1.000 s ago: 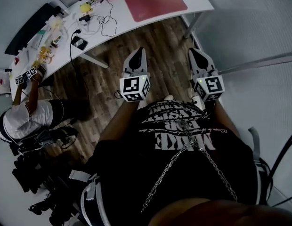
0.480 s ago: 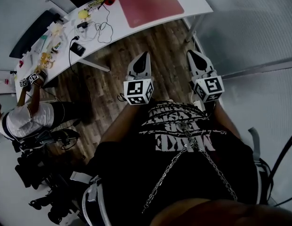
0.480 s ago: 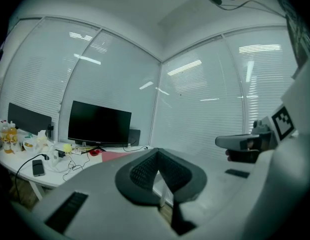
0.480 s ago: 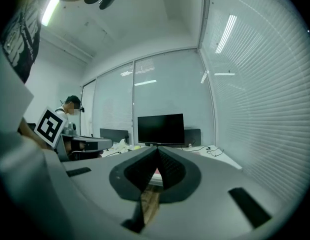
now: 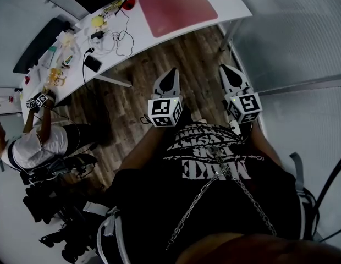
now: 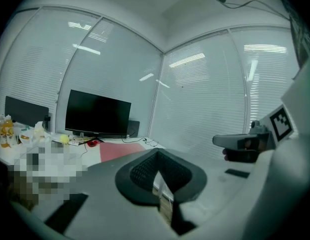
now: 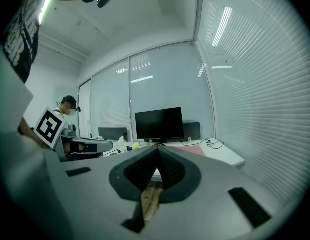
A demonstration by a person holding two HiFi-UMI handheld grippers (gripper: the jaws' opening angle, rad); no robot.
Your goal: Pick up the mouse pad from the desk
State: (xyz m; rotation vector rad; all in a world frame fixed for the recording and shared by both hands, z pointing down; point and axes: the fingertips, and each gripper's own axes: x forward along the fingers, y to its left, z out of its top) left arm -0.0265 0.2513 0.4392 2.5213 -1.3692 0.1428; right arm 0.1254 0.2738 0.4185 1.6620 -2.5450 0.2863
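A red mouse pad lies flat on the white desk at the top of the head view; it also shows as a red strip in the left gripper view and faintly as a reddish strip in the right gripper view. My left gripper and right gripper hang side by side over the wooden floor, well short of the desk. Both point toward it, jaws shut, with nothing between them. In the left gripper view the right gripper shows at the right.
A black monitor stands at the back of the desk, with cables, a phone and small yellow items to the left of the pad. Another person with marker cubes sits at the left. Blinds cover the windows.
The desk and pad have shifted slightly in the head view as I move. Both grippers sit a little lower and further right in the frame, still shut and empty.
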